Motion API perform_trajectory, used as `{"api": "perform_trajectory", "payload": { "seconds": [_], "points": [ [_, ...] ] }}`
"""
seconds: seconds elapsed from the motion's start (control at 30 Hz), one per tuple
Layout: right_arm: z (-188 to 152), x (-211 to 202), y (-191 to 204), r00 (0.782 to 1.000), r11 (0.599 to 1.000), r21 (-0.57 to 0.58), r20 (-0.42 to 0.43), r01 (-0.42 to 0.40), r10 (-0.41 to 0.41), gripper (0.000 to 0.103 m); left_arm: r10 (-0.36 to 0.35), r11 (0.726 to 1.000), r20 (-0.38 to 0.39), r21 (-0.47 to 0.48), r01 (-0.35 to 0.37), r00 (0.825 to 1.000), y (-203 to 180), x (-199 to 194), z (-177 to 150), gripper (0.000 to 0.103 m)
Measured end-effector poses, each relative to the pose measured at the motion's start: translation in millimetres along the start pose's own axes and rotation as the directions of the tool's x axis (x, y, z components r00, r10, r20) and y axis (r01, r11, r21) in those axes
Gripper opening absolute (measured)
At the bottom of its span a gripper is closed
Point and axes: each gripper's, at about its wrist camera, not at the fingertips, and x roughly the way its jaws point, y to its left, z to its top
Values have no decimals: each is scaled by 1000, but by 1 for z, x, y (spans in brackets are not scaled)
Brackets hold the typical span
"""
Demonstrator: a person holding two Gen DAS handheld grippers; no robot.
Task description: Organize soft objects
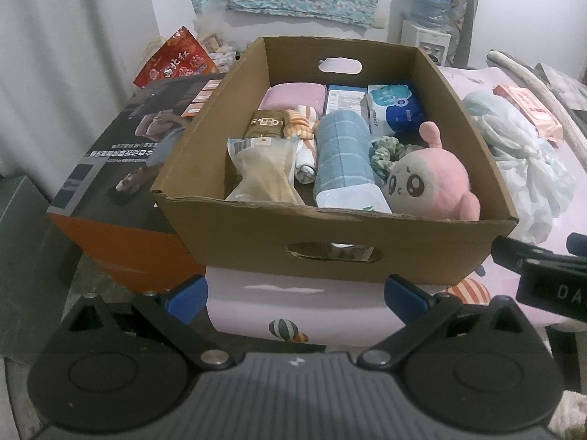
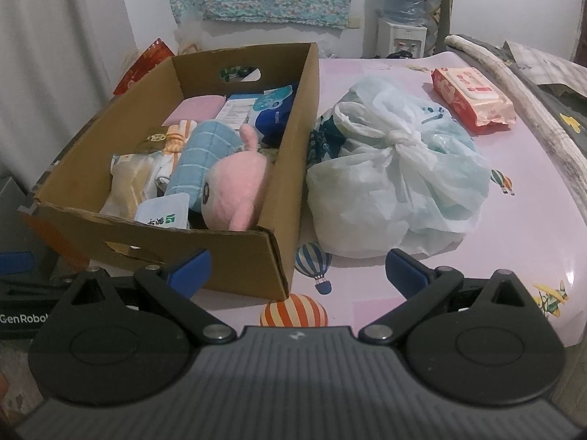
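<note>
A cardboard box [image 1: 227, 231] [image 2: 271, 253] stands on the pink table and holds a pink plush toy [image 1: 436, 179] [image 2: 238, 187], a rolled blue towel [image 1: 343, 150] [image 2: 205, 157], a pink cloth [image 1: 293, 97], a green scrunchie [image 1: 383, 154] and several packets. To the right of the box lies a knotted white plastic bag [image 2: 396, 168] [image 1: 528, 161], with a pink wipes pack [image 2: 473, 95] behind it. My left gripper [image 1: 295, 293] is open and empty before the box's front wall. My right gripper [image 2: 297, 271] is open and empty near the box's front right corner.
An orange and black carton [image 1: 121, 168] sits left of the box, with a red snack bag [image 1: 176, 58] behind it. A water dispenser [image 2: 403, 11] stands at the back wall. The table's curved edge [image 2: 572, 264] runs along the right. Part of the right gripper [image 1: 543, 267] shows at the left view's edge.
</note>
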Motion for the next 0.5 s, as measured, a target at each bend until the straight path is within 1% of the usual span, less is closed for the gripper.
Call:
{"api": "perform_trajectory", "payload": {
  "seconds": [0.5],
  "points": [
    [3,-1,2,1000,1000,-4,5,0,0,102,1,1000,5,-2,-1,1000,1,-1,2,103]
  ]
}}
